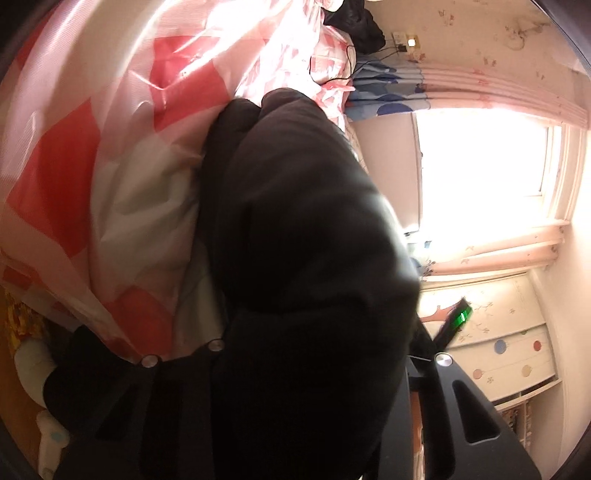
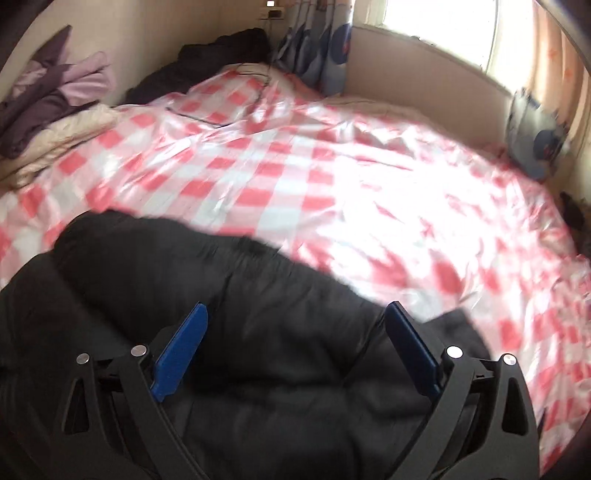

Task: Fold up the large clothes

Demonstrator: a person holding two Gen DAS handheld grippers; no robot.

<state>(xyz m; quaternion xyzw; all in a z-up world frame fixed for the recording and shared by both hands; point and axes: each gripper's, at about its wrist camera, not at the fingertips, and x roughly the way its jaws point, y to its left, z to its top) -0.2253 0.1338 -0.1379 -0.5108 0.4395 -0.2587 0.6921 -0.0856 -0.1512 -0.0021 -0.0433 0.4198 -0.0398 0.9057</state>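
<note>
The checked bed cover (image 2: 295, 166) is seen carrying the black padded garment (image 2: 258, 332), its long axis running nine to three o'clock. The right gripper (image 2: 295, 350) is held spread above it, nothing between. The left gripper (image 1: 295, 369) is buried in garment; its closure cannot be told.

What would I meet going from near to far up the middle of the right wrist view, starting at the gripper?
Right gripper, jaws wide open → black padded garment lying on the bed → red and white checked bedcover → dark clothes heaped at the bed's far end → wall socket with a small light.
</note>
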